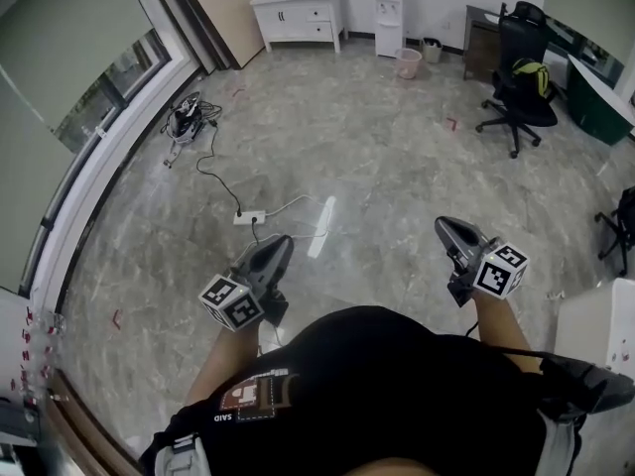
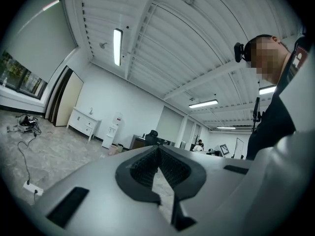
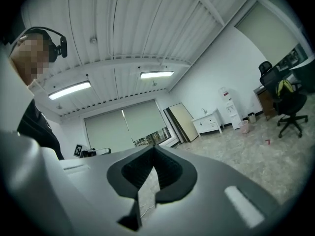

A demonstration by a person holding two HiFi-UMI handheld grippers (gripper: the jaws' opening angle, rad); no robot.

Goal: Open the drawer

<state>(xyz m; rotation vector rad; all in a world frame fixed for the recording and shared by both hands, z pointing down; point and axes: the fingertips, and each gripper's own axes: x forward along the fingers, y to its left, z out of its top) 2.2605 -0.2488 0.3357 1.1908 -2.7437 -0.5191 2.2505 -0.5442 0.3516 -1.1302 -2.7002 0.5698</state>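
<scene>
Drawer (image 1: 317,13) in far white cabinet (image 1: 278,18): stiff, likely light; pull by front handle, too small to see. Left gripper (image 1: 282,242), right gripper (image 1: 444,225) pressed together, empty.

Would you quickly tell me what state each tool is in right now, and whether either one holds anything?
Left tool: closed, holding nothing.
Right tool: closed, holding nothing.

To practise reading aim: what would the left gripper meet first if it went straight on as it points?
Nothing near: the left gripper points level over open floor. Far off, its line seems to reach the dark desk; depth unclear.
</scene>
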